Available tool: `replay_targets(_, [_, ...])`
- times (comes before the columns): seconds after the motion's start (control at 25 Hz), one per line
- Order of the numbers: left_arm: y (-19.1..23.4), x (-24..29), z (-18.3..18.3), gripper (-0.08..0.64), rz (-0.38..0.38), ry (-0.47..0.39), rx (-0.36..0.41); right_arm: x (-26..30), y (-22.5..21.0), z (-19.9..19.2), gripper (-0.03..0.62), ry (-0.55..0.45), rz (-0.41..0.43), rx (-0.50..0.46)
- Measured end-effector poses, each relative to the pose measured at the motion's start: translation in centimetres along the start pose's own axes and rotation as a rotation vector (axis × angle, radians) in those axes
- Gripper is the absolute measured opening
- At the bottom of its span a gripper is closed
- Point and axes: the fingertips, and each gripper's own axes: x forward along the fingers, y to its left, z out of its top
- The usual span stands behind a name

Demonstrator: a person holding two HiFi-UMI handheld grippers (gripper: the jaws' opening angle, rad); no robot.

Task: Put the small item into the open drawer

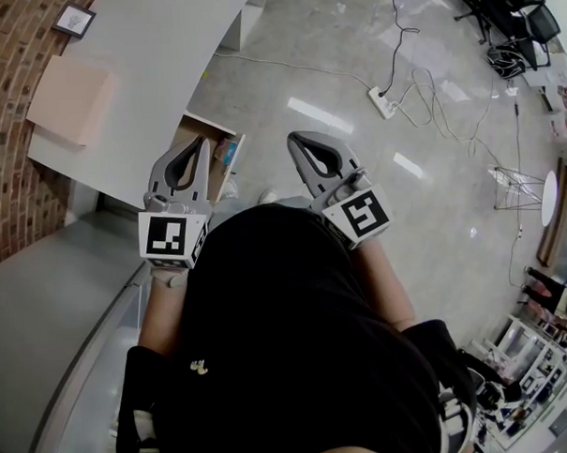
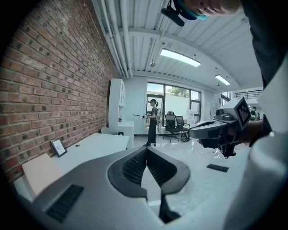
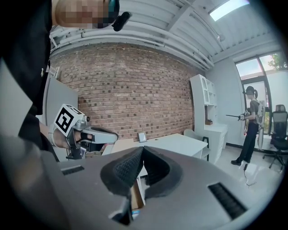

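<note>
Glossy floor (image 1: 352,68) and white desk (image 1: 154,57) seen from above, open drawer (image 1: 213,123) pulled out under the desk edge, coloured contents (image 1: 226,155) seen inside, too small to be told apart, left gripper (image 1: 203,140) and right gripper (image 1: 293,137) held side by side near the drawer, both pairs of jaws pressed together, nothing gripped.

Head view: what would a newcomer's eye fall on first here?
The left tongs and right tongs, both shut and empty, rise side by side at the centre. Between them, at the white desk's edge, shows the open drawer. A power strip with cables lies upper right.
</note>
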Motion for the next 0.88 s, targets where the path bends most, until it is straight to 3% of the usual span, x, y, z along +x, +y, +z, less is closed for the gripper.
replay_targets(0.88, [0.44, -0.09, -0.24, 0.003, 0.009, -0.013, -0.038, 0.03, -0.45, -0.94, 0.011, 0.013, -0.012, 0.018])
